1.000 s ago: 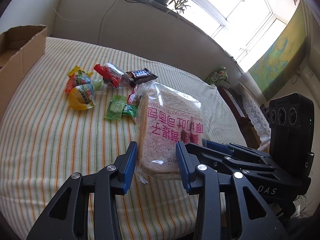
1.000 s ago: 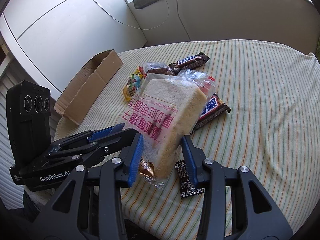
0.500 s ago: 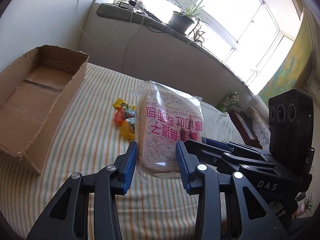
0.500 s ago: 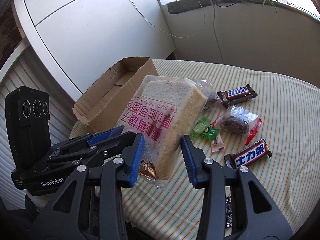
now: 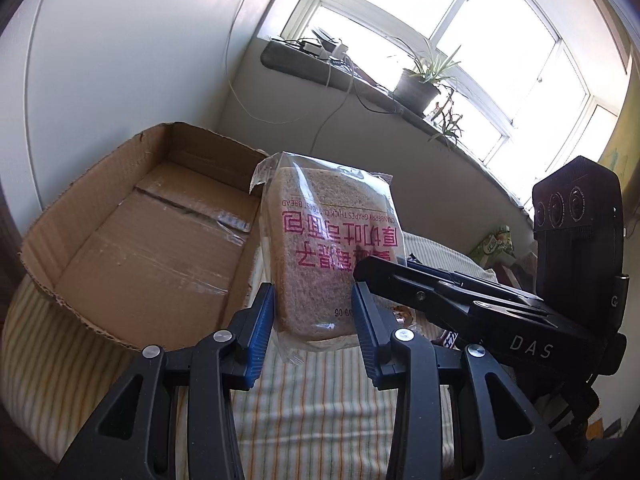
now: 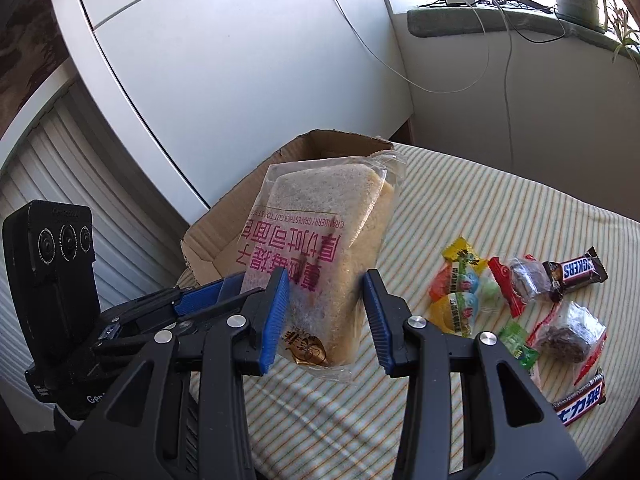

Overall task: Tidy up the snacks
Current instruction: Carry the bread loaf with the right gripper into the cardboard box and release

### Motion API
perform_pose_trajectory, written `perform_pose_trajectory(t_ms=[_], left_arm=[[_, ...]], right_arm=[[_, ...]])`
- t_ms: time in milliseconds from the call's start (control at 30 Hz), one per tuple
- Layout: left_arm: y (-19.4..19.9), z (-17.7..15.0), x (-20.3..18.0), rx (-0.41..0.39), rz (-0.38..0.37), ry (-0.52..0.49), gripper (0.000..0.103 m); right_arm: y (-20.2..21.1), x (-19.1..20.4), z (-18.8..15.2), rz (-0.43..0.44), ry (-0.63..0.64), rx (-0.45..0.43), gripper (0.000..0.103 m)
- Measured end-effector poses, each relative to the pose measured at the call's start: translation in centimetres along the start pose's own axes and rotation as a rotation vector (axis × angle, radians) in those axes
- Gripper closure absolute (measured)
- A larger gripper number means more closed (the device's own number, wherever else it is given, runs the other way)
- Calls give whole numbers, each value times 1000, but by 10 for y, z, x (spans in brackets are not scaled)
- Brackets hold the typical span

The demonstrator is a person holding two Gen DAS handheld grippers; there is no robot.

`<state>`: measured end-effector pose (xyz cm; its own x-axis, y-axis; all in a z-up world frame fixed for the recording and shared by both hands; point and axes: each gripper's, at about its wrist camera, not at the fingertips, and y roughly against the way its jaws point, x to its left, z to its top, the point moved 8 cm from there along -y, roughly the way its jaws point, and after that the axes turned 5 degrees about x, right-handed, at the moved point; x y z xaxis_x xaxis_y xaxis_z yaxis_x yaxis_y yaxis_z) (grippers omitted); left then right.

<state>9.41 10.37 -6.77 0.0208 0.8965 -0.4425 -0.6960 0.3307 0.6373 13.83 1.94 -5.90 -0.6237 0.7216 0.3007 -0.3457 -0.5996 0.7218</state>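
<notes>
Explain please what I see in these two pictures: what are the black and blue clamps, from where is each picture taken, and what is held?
No robot arm here: a person holds one hand-held clamp tool in each hand, and each tool carries a wide-angle camera looking forward along its two fingers.

One picture is taken from the left gripper, the other from the right gripper; each view also shows the other tool beside it.

Both grippers together hold one bag of sliced bread, lifted above the striped tablecloth, next to an open cardboard box that looks empty.

On the cloth lie small snacks: a Snickers bar, jelly cups, wrapped cakes and a green candy.
</notes>
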Motion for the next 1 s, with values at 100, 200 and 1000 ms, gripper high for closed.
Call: perform_pose_trajectory(t_ms=[100, 200, 1000], left_arm=[[8, 6, 16, -21, 25, 19, 67], [15, 11, 32, -37, 54, 38, 67], [13, 18, 89, -35, 221, 84, 67]], right_arm=[[-14, 14, 11, 26, 17, 5, 62], [-28, 27, 19, 50, 38, 15, 62], [-105, 64, 44, 106, 90, 123, 62]])
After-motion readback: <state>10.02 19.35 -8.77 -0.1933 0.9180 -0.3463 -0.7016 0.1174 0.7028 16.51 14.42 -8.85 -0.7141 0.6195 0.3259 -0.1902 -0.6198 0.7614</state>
